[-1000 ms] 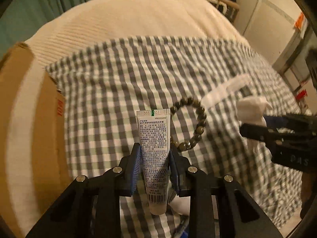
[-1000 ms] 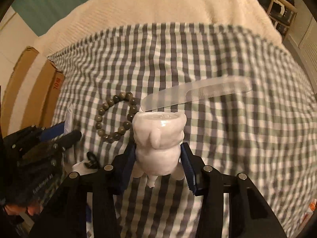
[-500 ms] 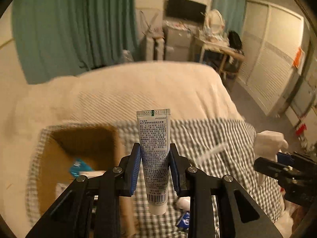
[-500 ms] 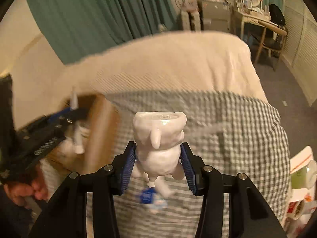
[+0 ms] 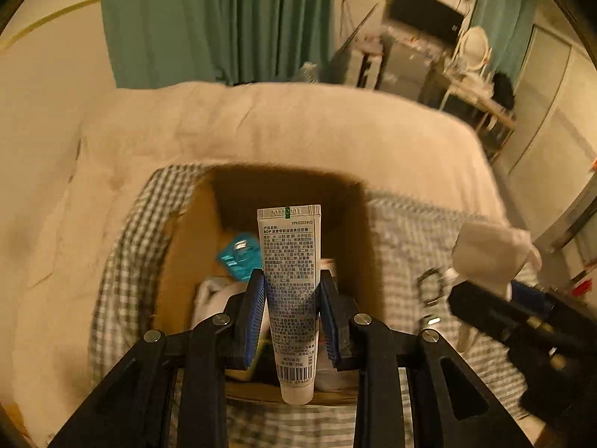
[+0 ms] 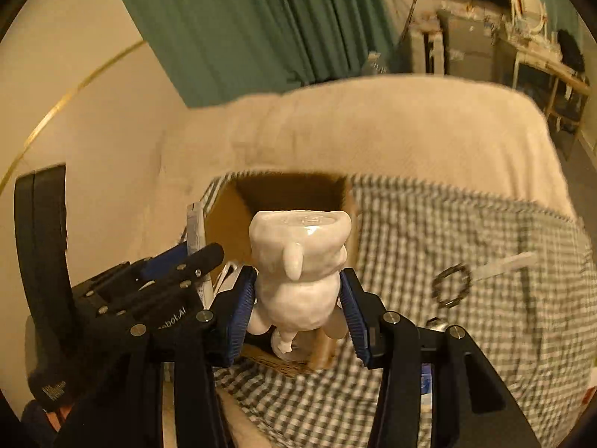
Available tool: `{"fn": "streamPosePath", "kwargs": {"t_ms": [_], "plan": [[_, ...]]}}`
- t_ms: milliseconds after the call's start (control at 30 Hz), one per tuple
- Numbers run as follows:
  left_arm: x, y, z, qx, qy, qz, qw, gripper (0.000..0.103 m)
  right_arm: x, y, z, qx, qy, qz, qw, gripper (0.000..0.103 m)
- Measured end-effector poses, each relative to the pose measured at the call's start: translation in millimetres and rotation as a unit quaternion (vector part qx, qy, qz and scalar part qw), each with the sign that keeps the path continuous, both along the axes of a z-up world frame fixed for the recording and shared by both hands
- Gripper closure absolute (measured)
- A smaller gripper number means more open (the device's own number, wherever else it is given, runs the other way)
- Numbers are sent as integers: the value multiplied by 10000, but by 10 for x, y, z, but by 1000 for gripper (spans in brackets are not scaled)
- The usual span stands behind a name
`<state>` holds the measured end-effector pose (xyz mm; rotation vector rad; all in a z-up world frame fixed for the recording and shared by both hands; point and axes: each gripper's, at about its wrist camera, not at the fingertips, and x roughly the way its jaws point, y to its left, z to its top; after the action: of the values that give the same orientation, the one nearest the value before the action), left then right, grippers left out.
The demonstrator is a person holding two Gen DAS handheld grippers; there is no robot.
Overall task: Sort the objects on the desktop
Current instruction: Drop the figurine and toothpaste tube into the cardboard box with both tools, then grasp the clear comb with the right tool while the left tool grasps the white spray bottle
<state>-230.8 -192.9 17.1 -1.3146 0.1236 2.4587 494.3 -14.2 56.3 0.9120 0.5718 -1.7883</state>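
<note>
At the centre of the left wrist view, the left claw (image 5: 291,315) is gripping a white toothpaste tube (image 5: 291,291) upright between its blue pads, cap end pointing down, over an open cardboard box (image 5: 179,261). Inside the box a teal packet (image 5: 238,255) and some pale items, too blurred to identify, are lying. Toward the right edge of that frame the right claw (image 5: 481,295) is showing, clamped on a white figurine (image 5: 485,250). Centre frame in the right wrist view, that figurine (image 6: 298,272) is sitting between the pads of the right claw (image 6: 298,310), blocking most of the box's (image 6: 224,220) interior. On the checked cloth (image 6: 447,336) covering the bed, at right of the frame, a dark bead bracelet (image 6: 451,287) and a clear comb (image 6: 503,265) are lying just beside each other.
</note>
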Motion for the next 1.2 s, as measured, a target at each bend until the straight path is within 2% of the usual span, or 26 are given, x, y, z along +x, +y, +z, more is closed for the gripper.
{"fn": "streamPosePath", "kwargs": {"t_ms": [167, 233, 267, 300, 333, 367, 400, 467, 600, 867, 933, 1067, 1200], "plan": [[-211, -215, -288, 120, -175, 99, 9997, 75, -10, -333, -412, 198, -226, 133, 9995, 58], [-214, -173, -359, -21, -115, 4, 9999, 73, -32, -419, -517, 203, -314, 160, 9992, 57], [-212, -137, -371, -117, -68, -43, 9999, 69, -55, -453, -550, 193, -378, 164, 9990, 57], [-205, -100, -373, -205, -35, -82, 9998, 61, -84, -474, -575, 166, -429, 163, 9988, 54], [-197, -67, -368, -284, -7, -89, 9996, 36, -104, -481, -580, 147, -435, 165, 9988, 49], [-179, -58, -362, -335, 51, -55, 9994, 18, -130, -467, -570, 108, -394, 159, 9990, 47], [-154, -45, -333, -368, 166, 9, 9992, 15, -153, -438, -553, 65, -327, 145, 9993, 46], [-107, -7, -271, -383, 291, 22, 9988, 15, -216, -386, -480, -7, -210, 112, 9997, 45], [-1, 54, -146, -220, 228, 34, 9995, 15, -346, -175, -277, -160, 0, -65, 9999, 45], [392, 412, 168, 261, 2, 46, 9996, 15, -715, 649, 376, -415, 564, -477, 9964, 45], [512, 589, 197, 261, -30, -25, 9997, 15, -803, 832, 509, -416, 644, -592, 9953, 45], [745, 969, 145, 161, -158, -219, 9995, 15, -1050, 1284, 612, -280, 837, -854, 9924, 45], [988, 1381, -93, -78, -272, -499, 9984, 15, -1324, 1635, 600, -77, 899, -1020, 9907, 45]]}}
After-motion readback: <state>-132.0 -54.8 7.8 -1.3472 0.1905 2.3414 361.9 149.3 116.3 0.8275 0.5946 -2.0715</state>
